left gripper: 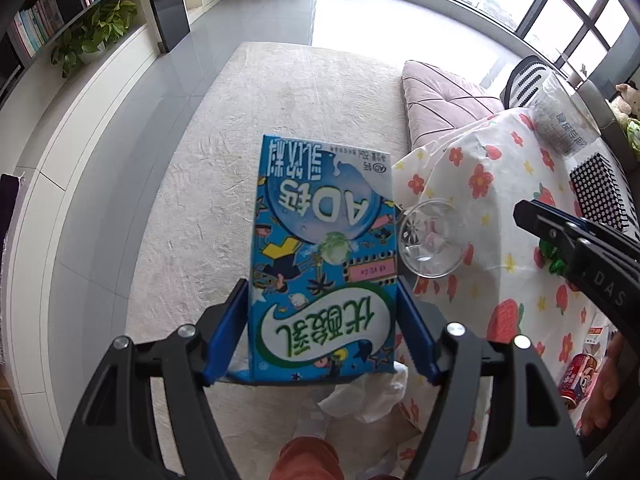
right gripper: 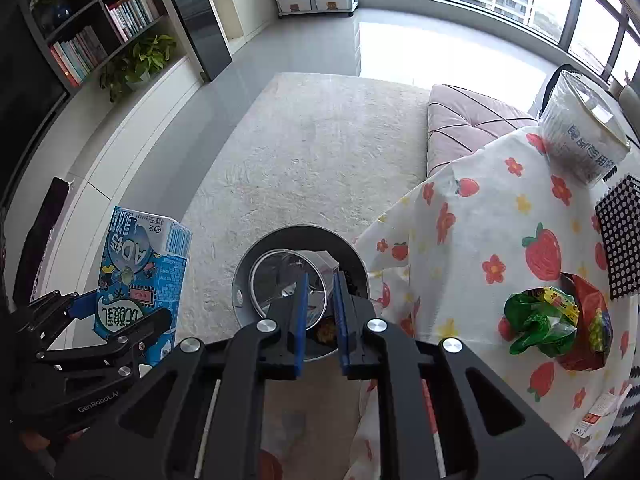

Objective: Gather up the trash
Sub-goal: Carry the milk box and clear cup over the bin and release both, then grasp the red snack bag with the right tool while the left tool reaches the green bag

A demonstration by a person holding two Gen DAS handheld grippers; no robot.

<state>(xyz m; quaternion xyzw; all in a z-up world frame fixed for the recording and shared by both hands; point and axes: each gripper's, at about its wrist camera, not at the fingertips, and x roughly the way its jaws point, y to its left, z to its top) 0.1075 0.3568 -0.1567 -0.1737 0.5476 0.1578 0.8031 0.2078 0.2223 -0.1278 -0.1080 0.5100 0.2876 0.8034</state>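
the blue milk carton (left gripper: 322,276) sits between the left gripper's (left gripper: 320,336) two blue pads (left gripper: 226,332), one pressed to each side, its print upside down in the left wrist view. it is held in the air over the cream rug (left gripper: 280,120), off the table's edge. in the right wrist view the same carton (right gripper: 140,280) shows at 9 o'clock, upright and gripped low on its body by the left gripper (right gripper: 100,320).

the right gripper (right gripper: 322,320) points forward and down at the round grey trash bin (right gripper: 244,280) on the rug, its opening just past the fingertips. its two blue pads (right gripper: 301,320) stand a narrow gap apart with nothing between them. from the left wrist view the right gripper (left gripper: 536,220) reaches in at 3 o'clock over the table.

the table wears a white cloth printed with flowers and strawberries (right gripper: 500,240), filling 3 o'clock. on it lie one green crumpled wrapper (right gripper: 540,320) touching one red packet (right gripper: 588,320), one black dotted box (right gripper: 620,236) at the far right edge, and one clear plastic bag (right gripper: 580,136) at 1 o'clock. the left wrist view adds one empty clear cup (left gripper: 432,240) lying on its side at the table's near edge, just right of the carton, and one red can (left gripper: 576,380) at 4 o'clock. crumpled white tissue (left gripper: 368,396) lies below the carton. a pink cushion (right gripper: 468,120) sits beyond the table.
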